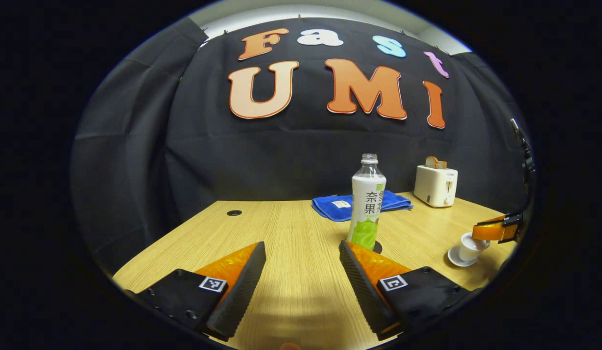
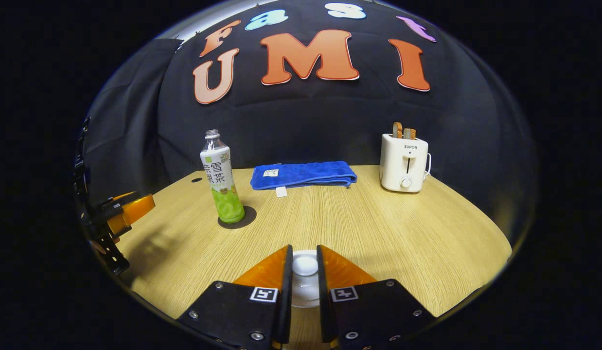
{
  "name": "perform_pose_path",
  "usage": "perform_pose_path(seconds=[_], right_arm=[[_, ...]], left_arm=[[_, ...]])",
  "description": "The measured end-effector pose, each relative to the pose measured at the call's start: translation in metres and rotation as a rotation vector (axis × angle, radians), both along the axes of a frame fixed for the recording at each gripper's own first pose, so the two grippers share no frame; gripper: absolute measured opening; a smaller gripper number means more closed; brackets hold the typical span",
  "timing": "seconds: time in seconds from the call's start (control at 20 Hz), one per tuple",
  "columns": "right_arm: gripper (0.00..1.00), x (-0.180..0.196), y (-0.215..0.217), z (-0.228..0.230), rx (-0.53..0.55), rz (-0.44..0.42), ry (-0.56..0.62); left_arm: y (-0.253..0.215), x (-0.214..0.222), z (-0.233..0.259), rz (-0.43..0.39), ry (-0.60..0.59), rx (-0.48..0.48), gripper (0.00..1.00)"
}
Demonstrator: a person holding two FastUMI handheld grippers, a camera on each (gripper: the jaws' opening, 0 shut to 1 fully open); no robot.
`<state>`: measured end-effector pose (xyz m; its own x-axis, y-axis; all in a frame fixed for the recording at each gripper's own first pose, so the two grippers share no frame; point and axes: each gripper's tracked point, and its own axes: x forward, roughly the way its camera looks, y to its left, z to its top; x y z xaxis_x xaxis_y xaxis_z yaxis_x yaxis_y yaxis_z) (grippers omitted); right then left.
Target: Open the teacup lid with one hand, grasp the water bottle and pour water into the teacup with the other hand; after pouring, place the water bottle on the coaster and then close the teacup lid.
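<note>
The water bottle (image 2: 222,184) is seen standing upright on a dark round coaster (image 2: 239,218) toward the left of the counter (image 2: 379,228), its long axis vertical and its uncapped neck pointing up; the clear ribbed top gives way to a white and green label sleeve. In the left gripper view the same bottle (image 1: 367,201) is found just ahead of the left gripper (image 1: 301,272), whose ridged fingers are spread wide over bare wood grain with nothing between them. In the right gripper view the smooth white knob of the teacup lid (image 2: 305,266) sits between the fingers of the right gripper (image 2: 304,277), which are drawn in close against it on both sides. The teacup (image 1: 471,247) on its saucer (image 1: 457,259) is made out from the side in the left gripper view, with the right gripper (image 1: 493,232) over it. Farther back lie a folded blue plush towel (image 2: 301,175) and a boxy white toaster (image 2: 404,163) holding toast.
</note>
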<state>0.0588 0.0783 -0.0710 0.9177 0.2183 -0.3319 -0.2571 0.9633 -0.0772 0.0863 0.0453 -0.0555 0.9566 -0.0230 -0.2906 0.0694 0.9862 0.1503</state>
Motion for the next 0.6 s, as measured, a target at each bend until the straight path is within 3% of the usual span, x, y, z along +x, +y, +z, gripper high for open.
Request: perform_pose_path(seconds=[0.15,0.3,0.4,0.5,0.6], right_arm=[[0.34,-0.001,-0.003,0.01,0.028,-0.004,-0.017],[0.65,-0.004,-0.015,0.028,0.024,-0.034,-0.06],[0.81,-0.007,-0.024,0.047,0.016,-0.061,-0.115],[0.91,-0.012,-0.032,0.066,0.017,-0.08,-0.176],[0.96,-0.02,-0.036,0.083,-0.001,-0.081,-0.232]], left_arm=[[-0.002,-0.001,0.005,0.0,-0.005,0.007,0.96],[-0.003,-0.004,0.012,0.005,-0.011,0.018,0.98],[-0.005,-0.005,0.02,0.004,-0.019,0.008,0.98],[-0.01,-0.007,0.03,-0.002,-0.033,-0.007,0.98],[-0.008,-0.008,0.039,0.004,-0.055,-0.011,0.98]])
